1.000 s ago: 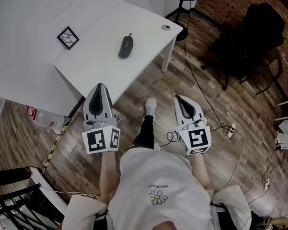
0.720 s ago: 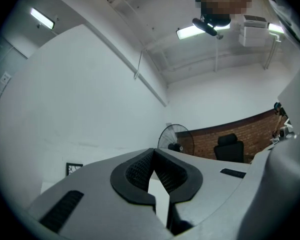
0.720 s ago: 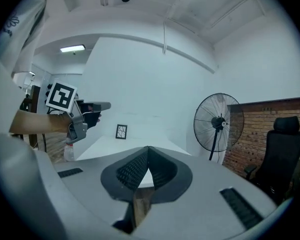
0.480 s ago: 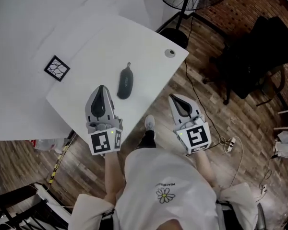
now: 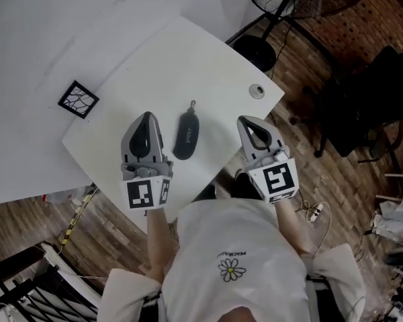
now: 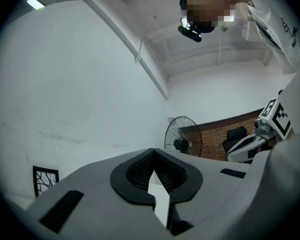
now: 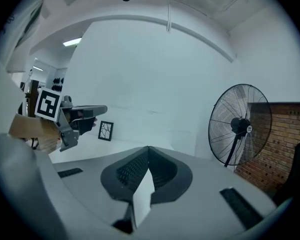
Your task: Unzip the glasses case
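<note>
Dark glasses case [image 5: 186,135] on a white table [image 5: 154,59], a gripper at either side.
The smooth table had a rounded corner above a wood-plank floor [image 5: 349,200]. The left gripper [image 5: 146,116], a grey shell with ribbed black pads, hung at 9 o'clock of the case, its jaws pressed together on nothing. The right gripper [image 5: 247,121] hung at 3 o'clock, its jaws likewise together and empty. The case, an oblong capsule with a small pull at its 12 o'clock end, lay between them, apart from both. A black square lattice-patterned mat [image 5: 78,99] lay at 10 o'clock.
</note>
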A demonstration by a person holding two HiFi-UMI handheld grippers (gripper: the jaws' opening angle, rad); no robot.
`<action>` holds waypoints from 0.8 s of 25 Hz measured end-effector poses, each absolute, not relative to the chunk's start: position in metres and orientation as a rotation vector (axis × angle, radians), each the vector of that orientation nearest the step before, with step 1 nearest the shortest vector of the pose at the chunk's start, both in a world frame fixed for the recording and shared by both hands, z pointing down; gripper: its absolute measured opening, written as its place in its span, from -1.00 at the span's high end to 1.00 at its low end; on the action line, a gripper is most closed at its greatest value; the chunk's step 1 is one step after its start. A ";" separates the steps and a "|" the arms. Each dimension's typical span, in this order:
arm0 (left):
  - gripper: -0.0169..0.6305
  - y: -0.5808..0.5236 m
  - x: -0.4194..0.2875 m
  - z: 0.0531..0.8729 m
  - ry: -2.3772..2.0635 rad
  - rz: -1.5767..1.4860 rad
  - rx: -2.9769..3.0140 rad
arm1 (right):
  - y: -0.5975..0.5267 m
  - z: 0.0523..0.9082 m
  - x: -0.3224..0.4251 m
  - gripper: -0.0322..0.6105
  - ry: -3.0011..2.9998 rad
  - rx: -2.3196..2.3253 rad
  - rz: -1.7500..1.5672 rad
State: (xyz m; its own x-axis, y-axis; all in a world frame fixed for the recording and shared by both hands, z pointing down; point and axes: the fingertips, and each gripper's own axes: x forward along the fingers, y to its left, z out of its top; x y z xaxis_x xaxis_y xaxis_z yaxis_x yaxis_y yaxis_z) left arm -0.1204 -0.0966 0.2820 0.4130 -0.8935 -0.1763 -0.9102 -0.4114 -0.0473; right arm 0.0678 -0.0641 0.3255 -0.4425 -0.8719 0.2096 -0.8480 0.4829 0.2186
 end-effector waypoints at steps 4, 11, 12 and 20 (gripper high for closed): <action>0.91 -0.105 -0.124 0.280 1.662 0.164 -2.493 | -0.087 0.332 0.062 0.88 -2.523 1.400 -0.067; 0.91 -0.109 -0.121 0.294 1.759 0.059 -2.468 | -0.121 0.335 0.052 0.88 -2.600 1.248 -0.031; 0.91 -0.110 -0.118 0.295 1.766 0.041 -2.464 | -0.124 0.335 0.053 0.88 -2.604 1.233 -0.026; 0.36 -0.110 -0.051 0.365 1.400 -0.581 -2.637 | -0.134 0.341 0.063 0.88 -2.635 1.127 -0.022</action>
State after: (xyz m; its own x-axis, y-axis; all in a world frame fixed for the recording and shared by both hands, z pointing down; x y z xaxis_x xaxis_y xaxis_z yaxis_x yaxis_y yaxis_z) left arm -0.0509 -0.1097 0.3651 0.5043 -0.8153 0.2844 -0.7771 -0.5721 -0.2623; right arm 0.0631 -0.1340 0.3413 -0.6588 -0.7114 0.2445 -0.7072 0.6965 0.1211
